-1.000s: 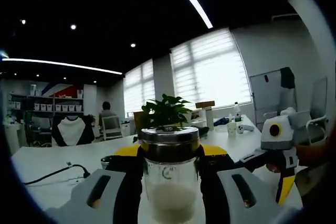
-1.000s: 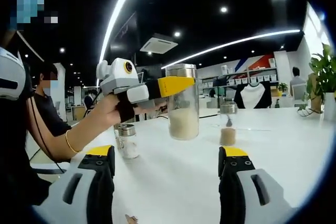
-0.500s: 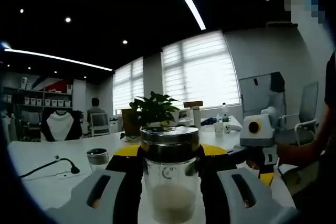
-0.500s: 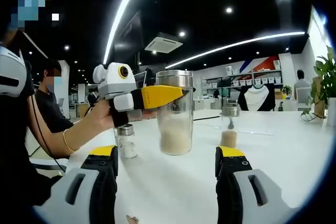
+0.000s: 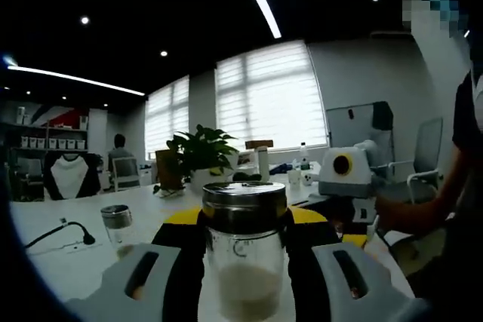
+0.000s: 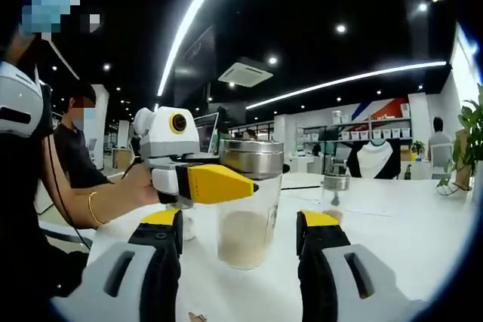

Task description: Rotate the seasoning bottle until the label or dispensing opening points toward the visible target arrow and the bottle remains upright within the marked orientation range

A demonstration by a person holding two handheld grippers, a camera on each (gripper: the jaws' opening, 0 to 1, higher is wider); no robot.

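A clear seasoning bottle (image 5: 243, 284) with a steel lid and pale powder in its lower half stands upright between my left gripper's (image 5: 245, 220) yellow-tipped jaws, which are shut on it. In the right gripper view the same bottle (image 6: 245, 239) is held off the white table (image 6: 423, 231) by the left gripper (image 6: 226, 184), which comes in from the left in a person's hand. My right gripper (image 6: 240, 220) is open, one jaw on each side of the bottle's lower part and apart from it. The right gripper (image 5: 349, 225) is also seen at the right of the left gripper view.
A small lidded shaker (image 5: 117, 220) and a black cable (image 5: 60, 230) lie on the table to the left. A potted plant (image 5: 195, 157) stands behind. Another small shaker (image 6: 335, 186) stands beyond the bottle. A seated person (image 6: 72, 156) is at the far left.
The right gripper has closed in on the held bottle, so its open jaws now flank it. The left gripper keeps its hold, and its view has swung.
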